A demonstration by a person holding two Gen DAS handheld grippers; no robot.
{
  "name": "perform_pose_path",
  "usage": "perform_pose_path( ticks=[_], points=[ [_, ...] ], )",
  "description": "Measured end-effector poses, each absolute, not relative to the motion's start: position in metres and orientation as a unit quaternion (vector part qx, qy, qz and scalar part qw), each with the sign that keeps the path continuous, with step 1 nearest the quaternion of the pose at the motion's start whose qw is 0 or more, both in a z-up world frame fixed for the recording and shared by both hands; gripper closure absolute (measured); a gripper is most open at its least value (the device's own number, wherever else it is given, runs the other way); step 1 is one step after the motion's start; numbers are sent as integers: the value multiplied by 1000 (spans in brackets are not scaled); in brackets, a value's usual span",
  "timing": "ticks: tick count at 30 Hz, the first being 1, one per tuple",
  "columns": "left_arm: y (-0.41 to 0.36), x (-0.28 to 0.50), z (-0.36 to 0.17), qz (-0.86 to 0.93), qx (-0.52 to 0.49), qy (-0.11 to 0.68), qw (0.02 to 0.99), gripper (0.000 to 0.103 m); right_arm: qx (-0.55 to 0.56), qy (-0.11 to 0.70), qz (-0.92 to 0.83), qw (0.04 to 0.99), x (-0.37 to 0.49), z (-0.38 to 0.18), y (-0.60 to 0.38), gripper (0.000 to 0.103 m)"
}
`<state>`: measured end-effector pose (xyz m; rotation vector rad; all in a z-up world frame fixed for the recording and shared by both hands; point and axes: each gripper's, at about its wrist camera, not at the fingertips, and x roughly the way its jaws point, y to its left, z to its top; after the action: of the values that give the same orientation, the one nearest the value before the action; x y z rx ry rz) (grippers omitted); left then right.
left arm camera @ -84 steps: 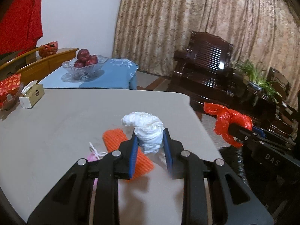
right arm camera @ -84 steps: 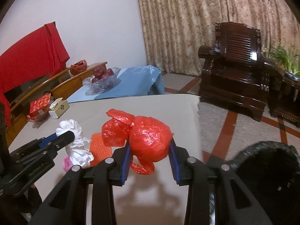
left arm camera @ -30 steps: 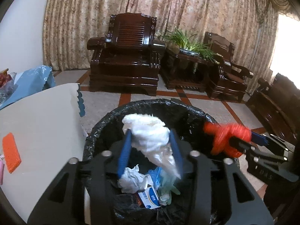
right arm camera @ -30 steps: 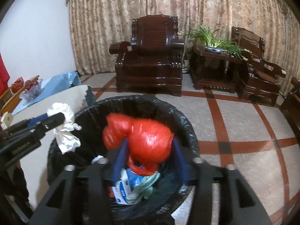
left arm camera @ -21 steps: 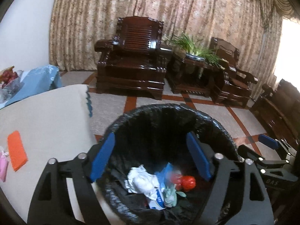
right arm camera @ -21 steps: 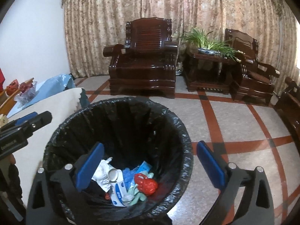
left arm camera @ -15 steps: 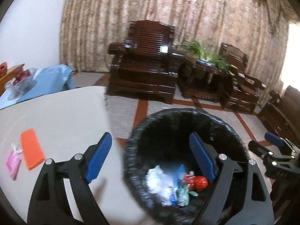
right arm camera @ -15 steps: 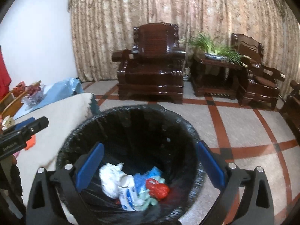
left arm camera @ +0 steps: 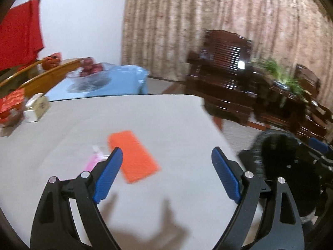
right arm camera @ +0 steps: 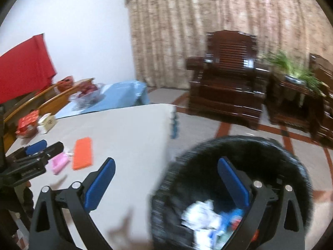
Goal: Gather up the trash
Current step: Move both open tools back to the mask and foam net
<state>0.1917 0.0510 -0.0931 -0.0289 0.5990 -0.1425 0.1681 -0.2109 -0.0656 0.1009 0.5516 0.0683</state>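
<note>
Both your loads are in the bin now, and in the left wrist view your left gripper (left arm camera: 166,159), jaws just opened and empty, has swung back over the grey table (left arm camera: 166,114); the orange foam sheet (left arm camera: 133,155) lies flat at centre, long axis running upper left to lower right. It looks light and soft, so pinch across its narrow width. From the right wrist view, your right gripper (right arm camera: 165,171) hangs spread wide and empty between table edge and black-lined trash bin (right arm camera: 270,145), with the sheet at left beside a pink packet (right arm camera: 59,163).

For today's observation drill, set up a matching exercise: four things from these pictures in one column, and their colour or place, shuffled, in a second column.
Things:
1. flat mesh piece
2. small packet
3. bin liner
4. fruit bowl

Descriptions:
A. black, on the floor beside the table
B. orange, on the grey table
C. on the blue cloth, far back
D. pink, next to the orange piece

Pairs: 1-B, 2-D, 3-A, 4-C
</note>
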Motion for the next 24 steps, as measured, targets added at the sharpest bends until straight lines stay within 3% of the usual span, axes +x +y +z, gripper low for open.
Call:
perform_pose_path(
  ticks=[11,24],
  points=[
    [143,210,-113,16,-26,312,950,21,26,283,94,954,227,-92,-123,6],
    [167,234,-168,36,-37,369,928,26,3,309,99,946,257,-127,-91,6]
  ],
)
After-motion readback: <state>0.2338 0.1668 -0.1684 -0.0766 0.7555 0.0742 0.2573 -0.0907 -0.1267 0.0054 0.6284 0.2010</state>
